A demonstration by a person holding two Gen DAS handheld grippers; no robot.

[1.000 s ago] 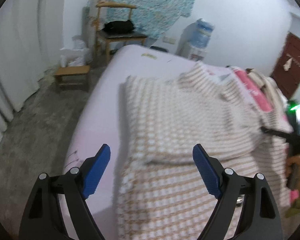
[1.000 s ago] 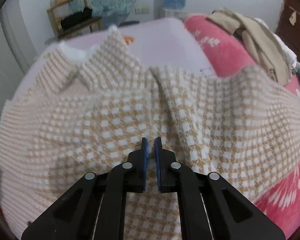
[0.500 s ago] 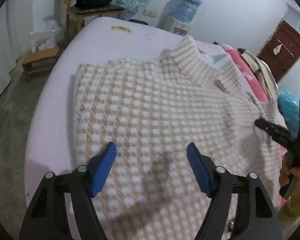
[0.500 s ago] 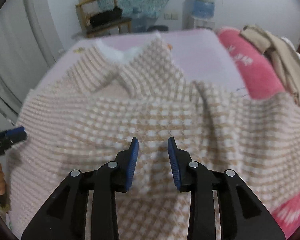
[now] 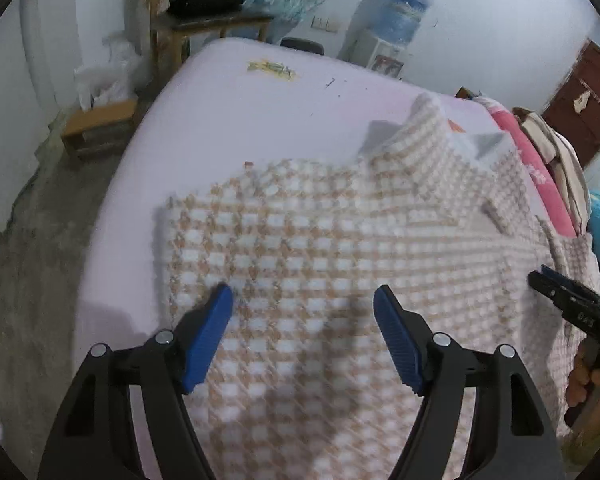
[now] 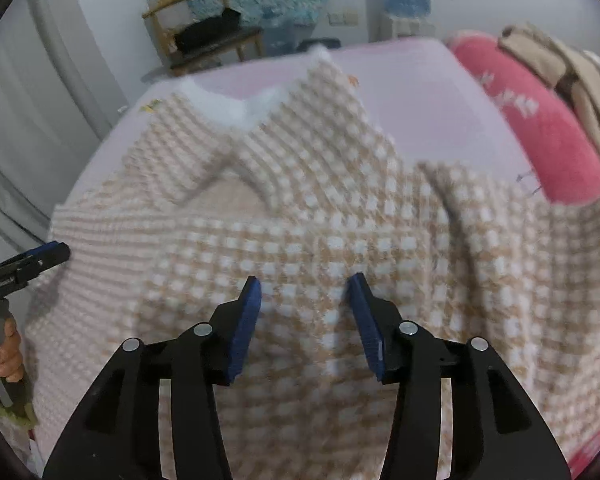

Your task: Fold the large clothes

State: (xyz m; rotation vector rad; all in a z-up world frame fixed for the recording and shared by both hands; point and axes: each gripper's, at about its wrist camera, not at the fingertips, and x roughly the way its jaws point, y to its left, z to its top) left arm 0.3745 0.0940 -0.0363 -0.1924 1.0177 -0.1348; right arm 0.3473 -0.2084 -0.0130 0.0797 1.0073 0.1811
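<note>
A large beige-and-white checked knit sweater [image 5: 320, 240] lies spread on the lilac bed [image 5: 228, 120], collar toward the far end. It also fills the right wrist view [image 6: 300, 220], its white-lined collar [image 6: 228, 112] at the top. My left gripper [image 5: 303, 304] is open and empty, hovering over the sweater's near left part. My right gripper [image 6: 305, 288] is open and empty above the sweater's middle. The right gripper shows in the left wrist view [image 5: 556, 288] at the right edge, and the left gripper shows in the right wrist view [image 6: 32, 258] at the left edge.
A pink blanket [image 6: 540, 120] with beige clothes [image 6: 572, 68] piled on it lies along the bed's right side. A wooden chair [image 5: 208, 20], a low stool [image 5: 100, 124] and a water dispenser [image 5: 388, 36] stand beyond the bed. Bare floor [image 5: 40, 260] lies to the left.
My right gripper has opened and let go of the sweater fabric. My left gripper stayed open and moved forward over the sweater, which now lies flatter on the bed.
</note>
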